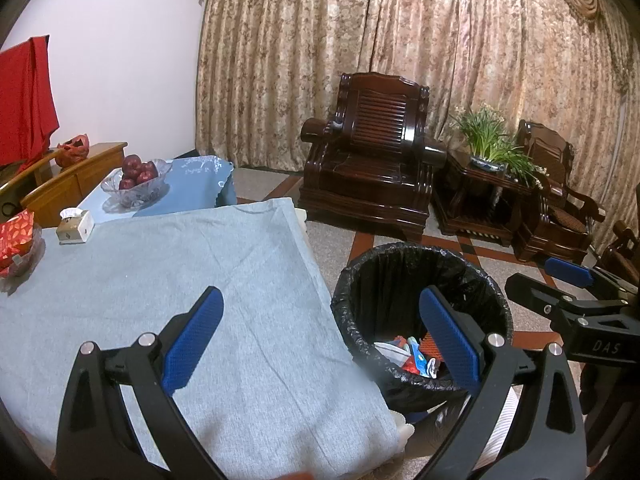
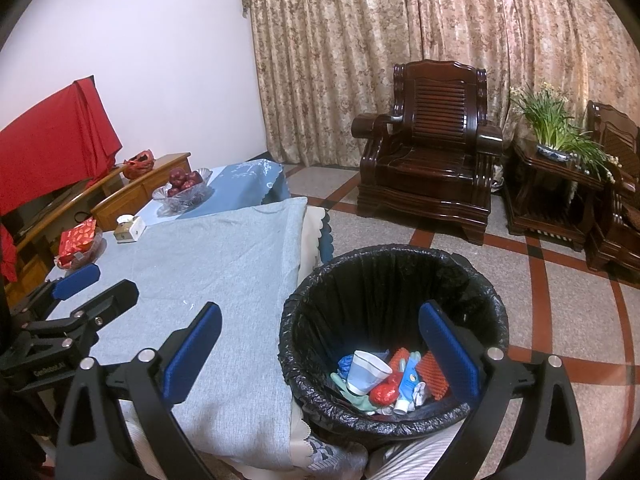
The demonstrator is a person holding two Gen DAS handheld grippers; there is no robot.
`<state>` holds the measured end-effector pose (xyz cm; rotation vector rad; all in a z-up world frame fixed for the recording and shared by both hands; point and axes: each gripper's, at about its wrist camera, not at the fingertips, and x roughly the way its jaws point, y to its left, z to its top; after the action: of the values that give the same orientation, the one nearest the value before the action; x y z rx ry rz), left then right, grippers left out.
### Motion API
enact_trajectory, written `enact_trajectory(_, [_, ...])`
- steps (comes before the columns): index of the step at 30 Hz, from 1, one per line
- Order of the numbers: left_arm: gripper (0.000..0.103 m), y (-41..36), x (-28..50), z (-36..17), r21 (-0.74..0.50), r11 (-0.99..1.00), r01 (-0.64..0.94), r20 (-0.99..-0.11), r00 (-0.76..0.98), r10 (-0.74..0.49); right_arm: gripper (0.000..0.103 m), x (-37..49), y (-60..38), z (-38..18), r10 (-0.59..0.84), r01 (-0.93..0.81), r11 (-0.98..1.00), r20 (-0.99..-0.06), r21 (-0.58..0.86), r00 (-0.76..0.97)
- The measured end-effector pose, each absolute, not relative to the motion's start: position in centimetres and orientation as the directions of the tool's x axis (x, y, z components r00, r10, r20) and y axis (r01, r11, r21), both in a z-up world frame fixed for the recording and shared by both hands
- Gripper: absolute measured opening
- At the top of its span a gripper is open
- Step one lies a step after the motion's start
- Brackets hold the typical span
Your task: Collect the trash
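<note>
Both of your grippers hang with jaws spread wide and nothing between them: the left gripper straddles the desk edge beside the bin, and the right gripper sits at the bin's near rim, one pad over the grey cloth and the other over the opening. Inside the bin lies the trash — a paper cup, a small tube, red and orange wrappers, crumpled bits — resting at the bottom of the black liner. By the look of it, you are at or past the drop-off, with little left loose near the bin. Next, scan the desk beyond the bin; the tissue box and red packet look like keepers, not litter.
</note>
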<state>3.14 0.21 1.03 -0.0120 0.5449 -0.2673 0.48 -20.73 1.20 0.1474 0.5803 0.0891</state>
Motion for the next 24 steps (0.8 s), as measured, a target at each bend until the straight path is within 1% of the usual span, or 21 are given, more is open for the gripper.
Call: enact_trajectory(24, [0.096,0.20,3.17,1.19,-0.082,0.965,0.248,-0.511,0.821,-0.255,0.097,0.55,-20.63,1.08,0.126,-0.043,0.986,-0.543,0.162,0.830])
